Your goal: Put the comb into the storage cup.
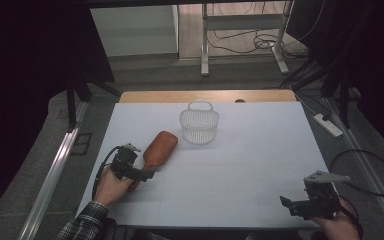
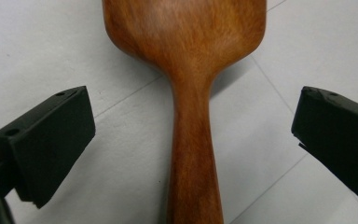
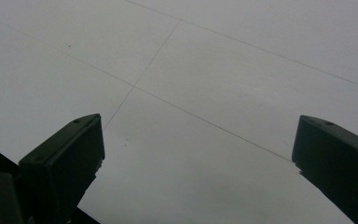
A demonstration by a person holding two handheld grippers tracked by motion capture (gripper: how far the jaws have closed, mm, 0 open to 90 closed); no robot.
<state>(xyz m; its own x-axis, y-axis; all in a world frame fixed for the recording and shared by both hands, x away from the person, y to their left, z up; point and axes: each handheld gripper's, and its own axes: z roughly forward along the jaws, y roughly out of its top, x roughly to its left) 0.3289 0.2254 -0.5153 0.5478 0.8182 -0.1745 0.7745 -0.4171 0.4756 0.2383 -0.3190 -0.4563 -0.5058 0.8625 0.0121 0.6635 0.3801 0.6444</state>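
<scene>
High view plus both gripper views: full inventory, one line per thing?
wooden paddle brush: 1, reddish brown, lying left of table centre, handle toward the person
wire basket: 1, white, upright at far centre, apart from the brush
table: 1, white top with a wood strip at the far edge
power strip: 1, white, on the floor at right
left hand-held gripper: 1, black, open, jaws either side of the brush handle, not touching
right hand-held gripper: 1, black, open, near right corner over bare table
</scene>
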